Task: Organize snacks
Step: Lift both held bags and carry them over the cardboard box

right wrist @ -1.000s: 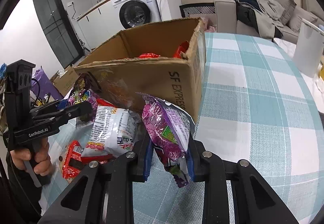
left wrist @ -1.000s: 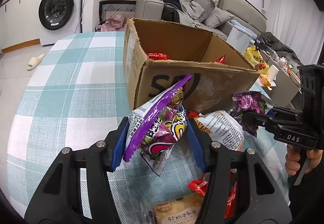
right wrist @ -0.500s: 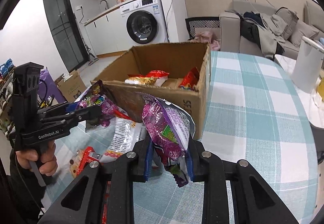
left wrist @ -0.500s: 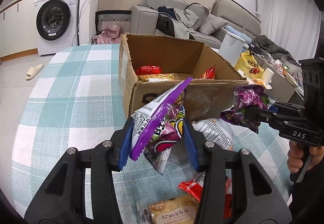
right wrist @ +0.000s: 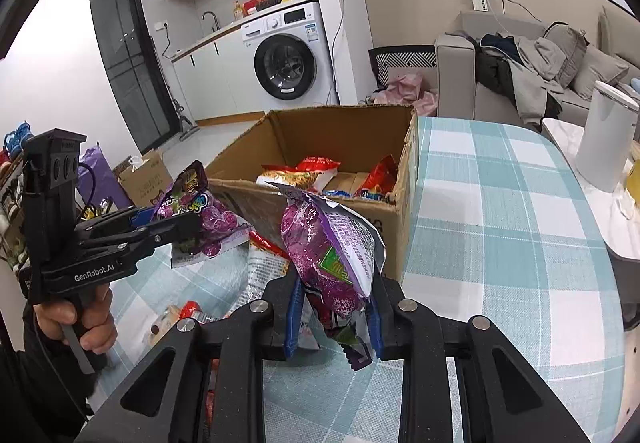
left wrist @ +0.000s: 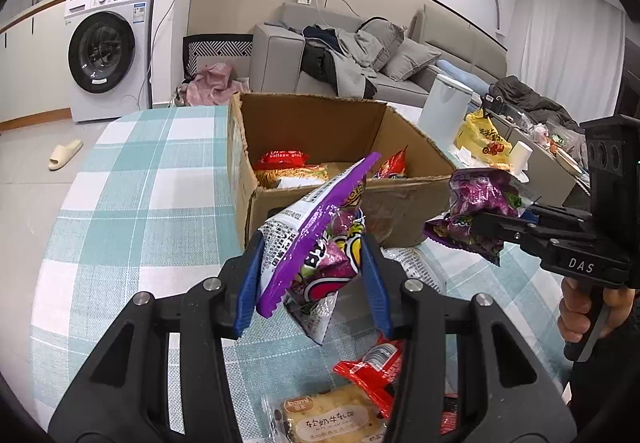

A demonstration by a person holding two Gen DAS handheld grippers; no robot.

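My left gripper is shut on a purple snack bag, held in the air in front of the open cardboard box. My right gripper is shut on another purple snack bag, also held up near the box's front corner. Each gripper shows in the other's view: the right with its bag, the left with its bag. The box holds red and yellow snack packs.
Loose snacks lie on the checked tablecloth below: a bread pack, a red pack, a white pack. A white kettle stands on a side table at right. A washing machine and a sofa are behind.
Both grippers have risen with their purple bags, so the inside of the box and its snacks now show. The bags sit higher against the box's front rim.
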